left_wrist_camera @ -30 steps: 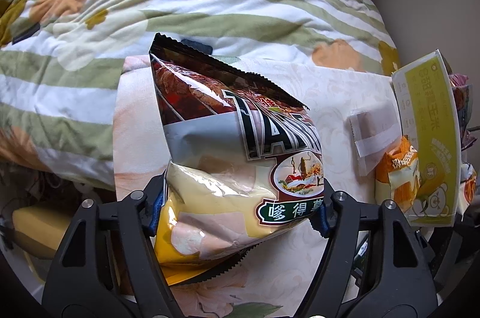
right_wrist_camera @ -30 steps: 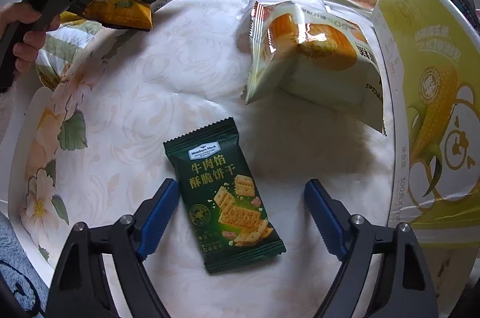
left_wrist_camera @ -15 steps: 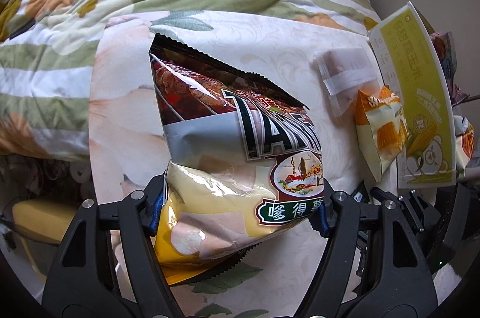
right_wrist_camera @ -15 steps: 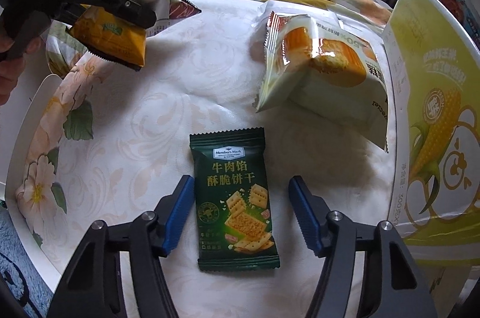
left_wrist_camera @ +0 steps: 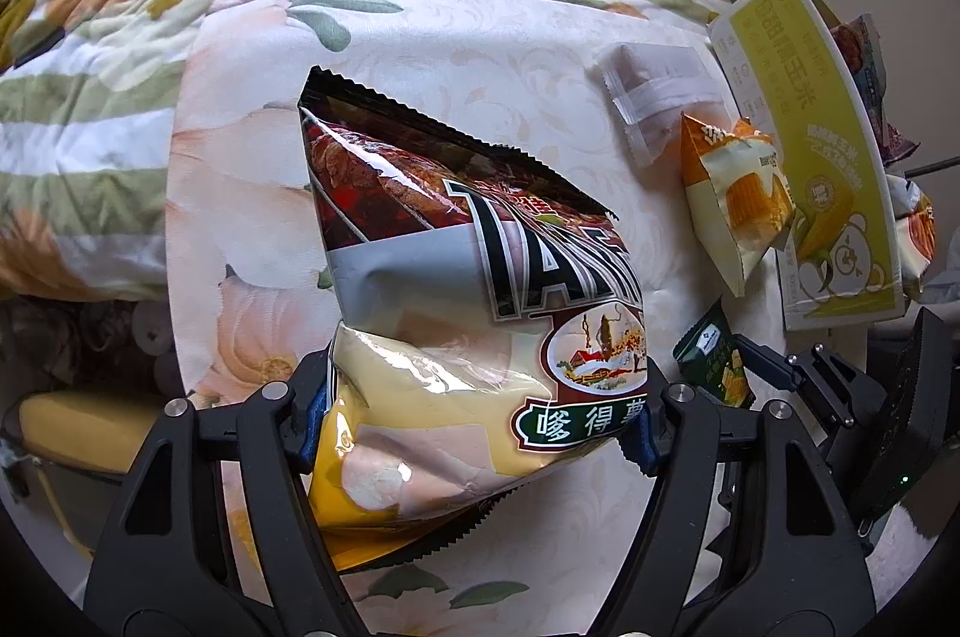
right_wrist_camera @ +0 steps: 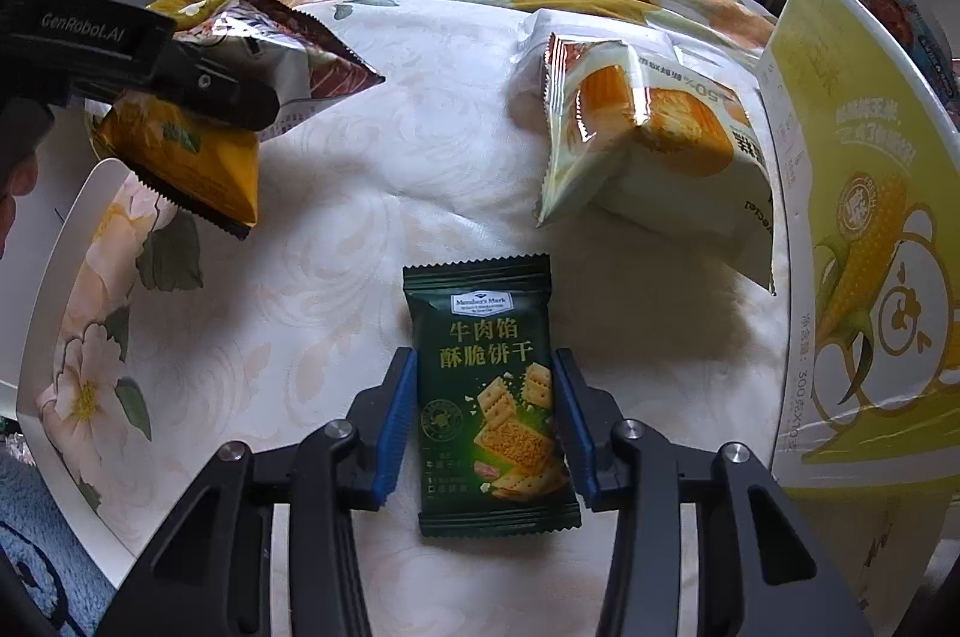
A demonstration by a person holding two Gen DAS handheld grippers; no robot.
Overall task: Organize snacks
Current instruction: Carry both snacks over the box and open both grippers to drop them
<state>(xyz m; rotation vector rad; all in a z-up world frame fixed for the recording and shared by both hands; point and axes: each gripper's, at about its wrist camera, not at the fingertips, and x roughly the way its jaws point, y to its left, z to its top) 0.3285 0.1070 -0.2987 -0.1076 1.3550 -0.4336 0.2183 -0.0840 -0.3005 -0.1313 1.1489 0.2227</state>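
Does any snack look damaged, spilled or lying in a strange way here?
Nothing looks torn or spilled. Only the orange cake packet is askew, leaning tilted against the yellow corn box rather than lying flat.

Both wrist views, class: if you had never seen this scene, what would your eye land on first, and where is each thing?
First, the big glossy chip bag filling the left wrist view, clamped in the left gripper above the floral cloth. Next, the dark green cracker packet lying on the cloth, with the right gripper shut on its sides. At far right stands a tall yellow corn box.
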